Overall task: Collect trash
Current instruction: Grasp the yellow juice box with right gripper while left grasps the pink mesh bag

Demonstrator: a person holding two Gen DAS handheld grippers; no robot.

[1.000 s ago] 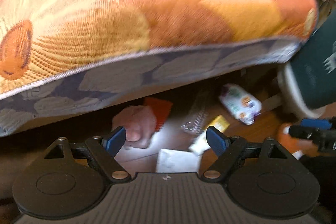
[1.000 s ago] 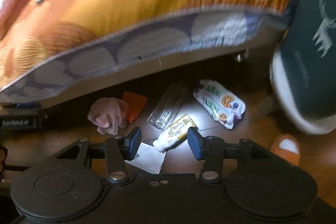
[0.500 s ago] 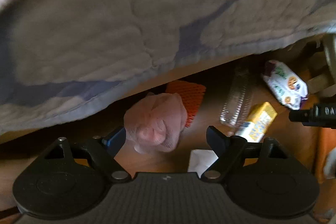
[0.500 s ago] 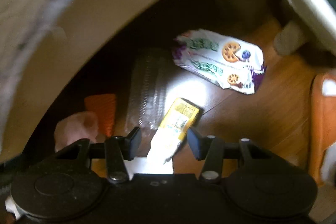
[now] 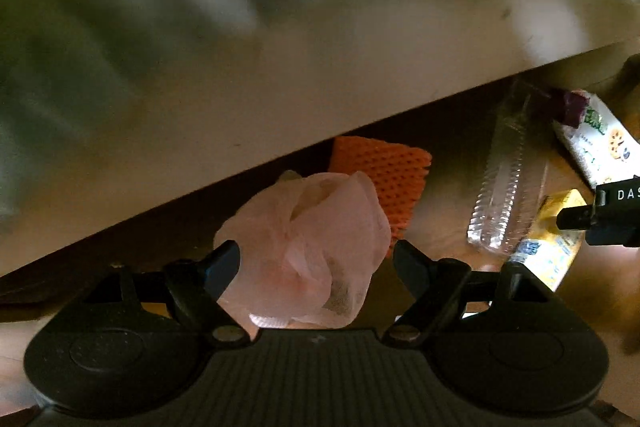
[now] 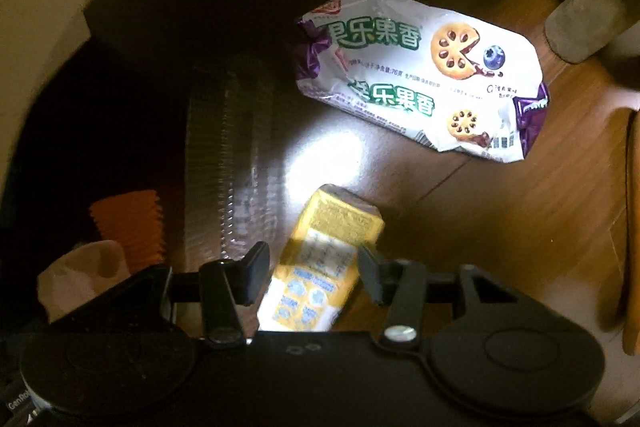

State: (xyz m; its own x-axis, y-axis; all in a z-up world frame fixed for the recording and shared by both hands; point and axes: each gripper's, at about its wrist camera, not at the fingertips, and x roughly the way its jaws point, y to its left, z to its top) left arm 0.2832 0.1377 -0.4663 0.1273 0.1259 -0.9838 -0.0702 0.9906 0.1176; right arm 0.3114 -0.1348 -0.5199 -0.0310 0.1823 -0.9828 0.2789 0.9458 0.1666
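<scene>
Landmark was the clear plastic tray (image 5: 508, 183), ribbed and see-through, which lay flat on the wood floor (image 6: 500, 227) at the dark edge under the bed.

Far left of the tray, a crumpled pink plastic bag (image 5: 308, 247) sat on the floor, thin and translucent, bunched into a loose ball. The left gripper (image 5: 316, 259) hung over it with jaws spread wide, the bag between them; the left finger seemed to brush the bag's edge, the right one stood clear, no pinch seen. Between bag and tray, an orange foam net sleeve (image 5: 384, 175) lay half under the bed edge. Above all of that the pale bed frame (image 5: 280, 99) and blurred bedding overhung the floor and shut in the space.

Just right of the tray, at its near end, lay a yellow and white carton (image 6: 320, 267), small, boxy, printed blue near its lower end. The right gripper (image 6: 312, 271) straddled it, jaws opening, both pads off its sides. Right of the tray, at its far end, lay a white and purple cookie wrapper (image 6: 420, 75), crinkled, with green lettering and biscuit pictures. Well right of that, a grey furniture foot (image 6: 584, 23) stood on the floor.
</scene>
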